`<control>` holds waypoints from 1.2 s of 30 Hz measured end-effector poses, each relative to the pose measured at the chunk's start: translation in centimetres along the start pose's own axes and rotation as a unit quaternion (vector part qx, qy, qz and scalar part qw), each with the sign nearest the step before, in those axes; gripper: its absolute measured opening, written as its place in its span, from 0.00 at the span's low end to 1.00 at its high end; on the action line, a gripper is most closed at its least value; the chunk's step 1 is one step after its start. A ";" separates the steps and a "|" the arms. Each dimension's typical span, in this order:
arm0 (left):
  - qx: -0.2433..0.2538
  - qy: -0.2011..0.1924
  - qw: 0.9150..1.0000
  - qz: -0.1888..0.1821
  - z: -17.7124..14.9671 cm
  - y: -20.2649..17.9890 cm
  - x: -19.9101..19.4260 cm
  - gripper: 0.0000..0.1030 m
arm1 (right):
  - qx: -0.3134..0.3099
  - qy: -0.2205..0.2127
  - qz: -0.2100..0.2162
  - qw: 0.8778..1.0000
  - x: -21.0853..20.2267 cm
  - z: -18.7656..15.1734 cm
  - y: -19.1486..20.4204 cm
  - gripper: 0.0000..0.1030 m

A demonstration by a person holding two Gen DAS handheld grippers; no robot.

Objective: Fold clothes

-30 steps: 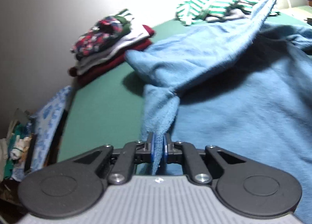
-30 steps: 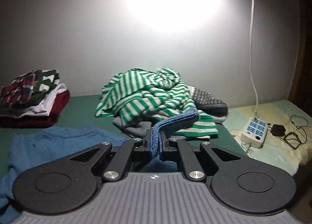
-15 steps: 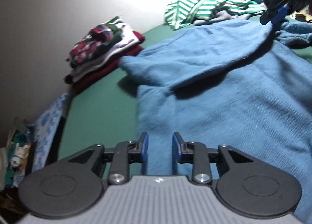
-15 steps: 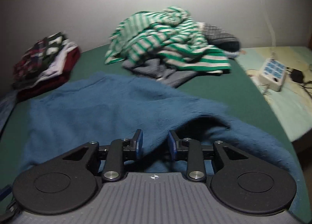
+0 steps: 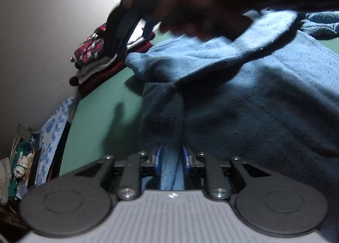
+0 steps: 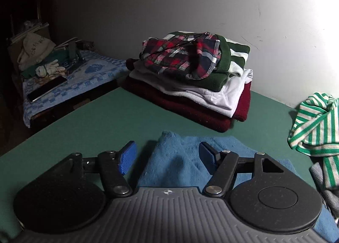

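Risk: my left gripper (image 5: 171,163) has only thin pinch of sweater (image 5: 254,105) hem; hasty lift could slip it out (fold skews). My left jaws clamped on that fabric. My right gripper (image 6: 167,155) spread wide, empty, sleeve (image 6: 190,158) lying just beneath, stack (image 6: 190,78) well ahead.

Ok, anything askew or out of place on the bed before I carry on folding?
One thing: the blue sweater lies rumpled, its sleeve thrown slantwise across the body with a deep crease. The left gripper has a fold of it between its pads. The folded stack looks tidy; the green striped shirt is a loose heap.
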State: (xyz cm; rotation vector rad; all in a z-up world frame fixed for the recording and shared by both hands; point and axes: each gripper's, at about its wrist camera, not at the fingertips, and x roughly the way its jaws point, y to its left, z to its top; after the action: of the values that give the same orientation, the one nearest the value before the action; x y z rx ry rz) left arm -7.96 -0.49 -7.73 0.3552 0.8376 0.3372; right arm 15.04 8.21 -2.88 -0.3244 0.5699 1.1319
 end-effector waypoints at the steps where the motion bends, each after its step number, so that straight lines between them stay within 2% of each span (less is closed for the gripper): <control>1: -0.001 0.000 1.000 -0.001 0.0 0.0 0.0 0.17 | 0.005 0.000 0.001 1.000 0.2 0.0 -0.2 0.61; 2: -0.003 0.000 1.000 -0.001 0.0 0.0 0.0 0.17 | 0.010 0.000 0.003 1.000 0.5 0.1 -0.4 0.53; 3: -0.005 0.000 1.000 -0.004 0.0 0.1 0.0 0.16 | 0.015 0.001 0.004 1.000 0.7 0.1 -0.5 0.18; 4: -0.009 0.000 1.000 -0.007 0.0 0.3 0.0 0.16 | 0.020 0.001 0.006 1.000 0.9 0.1 -0.7 0.08; 8: -0.022 0.001 1.000 -0.020 0.1 0.7 0.0 0.13 | 0.045 -0.008 0.010 0.999 0.9 0.2 -1.8 0.08; 11: -0.029 -0.002 0.998 -0.049 0.5 0.8 -0.2 0.08 | 0.083 -0.028 -0.003 0.996 -0.1 0.1 -3.9 0.08; 13: -0.028 -0.004 0.998 -0.063 0.7 0.4 -0.2 0.09 | 0.097 -0.023 -0.025 0.995 0.1 -0.3 -5.0 0.08; 16: -0.013 -0.008 0.998 -0.066 0.8 -0.6 -0.1 0.01 | 0.069 0.011 -0.085 0.994 1.9 -1.9 -5.2 0.07; 19: -0.013 -0.007 0.997 -0.072 0.8 -0.5 -0.1 0.02 | 0.072 0.022 -0.115 0.991 2.5 -3.6 -5.3 0.08; 20: -0.014 -0.008 0.997 -0.070 0.8 -0.3 -0.3 0.11 | 0.082 0.018 -0.116 0.990 2.3 -3.9 -5.5 0.08; 21: -0.014 -0.009 0.998 -0.067 0.8 -0.1 -0.4 0.18 | 0.103 0.009 -0.107 0.989 1.6 -3.8 -5.9 0.13; 22: -0.015 -0.013 0.998 -0.063 0.7 0.2 -0.7 0.24 | 0.125 0.000 -0.098 0.987 0.8 -3.7 -6.3 0.27; 24: -0.017 -0.020 0.998 -0.054 0.6 0.8 -1.1 0.29 | 0.183 -0.029 -0.081 0.979 -2.1 -3.7 -7.3 0.44; 26: -0.022 -0.024 0.998 -0.046 0.4 1.4 -1.5 0.34 | 0.207 -0.036 -0.067 0.975 -5.5 -4.5 -7.8 0.43; 27: -0.021 -0.021 0.999 -0.044 0.3 1.4 -1.4 0.35 | 0.196 -0.030 -0.079 0.977 -7.2 -5.2 -7.6 0.43; 29: -0.019 -0.016 0.999 -0.042 0.0 1.3 -1.1 0.38 | 0.142 -0.013 -0.155 0.978 -10.0 -7.0 -7.0 0.45; 30: -0.018 -0.013 0.999 -0.041 -0.1 1.3 -1.0 0.38 | 0.113 -0.001 -0.200 0.973 -11.3 -8.1 -6.7 0.49; 31: -0.017 -0.010 0.999 -0.040 -0.2 1.3 -0.8 0.38 | 0.098 0.018 -0.247 0.964 -12.2 -9.3 -6.9 0.52; 32: -0.017 -0.008 0.999 -0.038 -0.3 1.3 -0.7 0.38 | 0.108 0.034 -0.271 0.956 -13.2 -10.4 -7.4 0.52; 34: -0.015 -0.003 0.999 -0.036 -0.5 1.2 -0.5 0.40 | 0.187 0.049 -0.254 0.948 -15.9 -12.6 -9.1 0.49; 36: -0.012 -0.003 0.999 -0.037 -0.4 1.0 -0.4 0.39 | 0.262 0.049 -0.241 0.933 -18.1 -14.4 -10.1 0.48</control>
State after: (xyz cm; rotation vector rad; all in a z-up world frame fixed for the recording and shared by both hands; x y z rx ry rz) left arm -8.71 0.33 -7.27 0.3017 0.8376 0.2771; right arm 15.02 -16.99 -4.49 -0.0470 0.8047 0.4623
